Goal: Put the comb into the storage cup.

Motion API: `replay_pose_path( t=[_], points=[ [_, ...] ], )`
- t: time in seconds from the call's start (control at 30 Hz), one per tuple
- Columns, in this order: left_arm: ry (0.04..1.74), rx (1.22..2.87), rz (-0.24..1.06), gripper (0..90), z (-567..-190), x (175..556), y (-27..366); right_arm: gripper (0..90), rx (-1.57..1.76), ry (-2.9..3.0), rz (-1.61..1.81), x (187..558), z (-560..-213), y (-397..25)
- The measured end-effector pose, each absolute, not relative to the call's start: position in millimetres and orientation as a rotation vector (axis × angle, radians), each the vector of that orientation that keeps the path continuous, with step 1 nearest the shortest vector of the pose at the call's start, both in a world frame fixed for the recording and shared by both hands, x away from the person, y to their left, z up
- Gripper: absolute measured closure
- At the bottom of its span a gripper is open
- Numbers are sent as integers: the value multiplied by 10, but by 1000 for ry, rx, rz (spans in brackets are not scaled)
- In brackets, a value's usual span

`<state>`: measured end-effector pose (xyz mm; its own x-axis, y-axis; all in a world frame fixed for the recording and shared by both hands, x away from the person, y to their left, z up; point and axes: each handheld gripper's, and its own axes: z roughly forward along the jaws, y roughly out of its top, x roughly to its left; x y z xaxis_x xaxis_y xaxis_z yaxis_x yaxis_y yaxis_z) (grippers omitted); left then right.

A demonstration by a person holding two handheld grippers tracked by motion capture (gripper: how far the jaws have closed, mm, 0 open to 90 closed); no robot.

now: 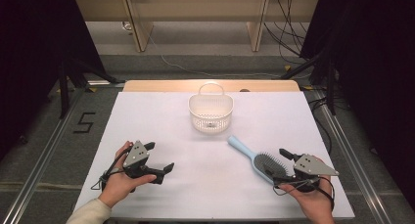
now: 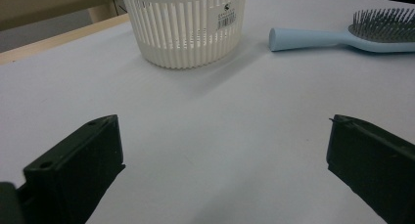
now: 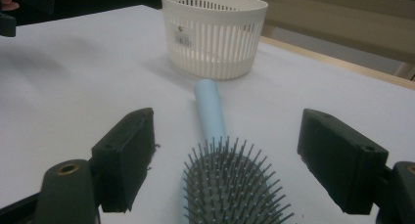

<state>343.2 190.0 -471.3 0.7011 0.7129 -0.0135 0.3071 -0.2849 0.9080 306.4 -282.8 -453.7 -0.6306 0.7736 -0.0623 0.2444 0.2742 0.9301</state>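
A light blue hairbrush with dark bristles lies bristles-up on the white table, its handle pointing toward a white slotted basket at the far middle. My right gripper is open, its jaws standing on either side of the brush head without touching it. In the right gripper view the hairbrush runs from between the jaws of my right gripper up to the basket. My left gripper is open and holds nothing; it rests at the near left. The left gripper view shows my left gripper facing the basket and hairbrush.
The basket has a loop handle at its far rim and a barcode sticker on its wall. The table's wooden far edge lies just behind the basket. Dark stands and cables flank the table on the floor.
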Motion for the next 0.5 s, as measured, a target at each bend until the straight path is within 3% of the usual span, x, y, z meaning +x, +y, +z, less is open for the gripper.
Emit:
replay_pose_path(
  t=[0.1, 0.2, 0.23, 0.3, 0.5],
  points=[
    [796, 1875, 492, 0, -4714, 3433, 1897, 238, 922, 2025, 1353, 3075, -4533, -2824],
    [795, 1876, 491, 0, -4717, 3433, 1891, 313, 924, 2004, 1339, 3106, -4496, -2802],
    [795, 1876, 491, 0, -4718, 3434, 1890, 380, 928, 1989, 1340, 3141, -4468, -2766],
    [794, 1876, 491, 0, -4716, 3434, 1888, 408, 925, 1984, 1338, 3161, -4456, -2744],
    [794, 1876, 486, 1, -4721, 3435, 1887, 731, 929, 2065, 1269, 3358, -4366, -2494]
  ],
)
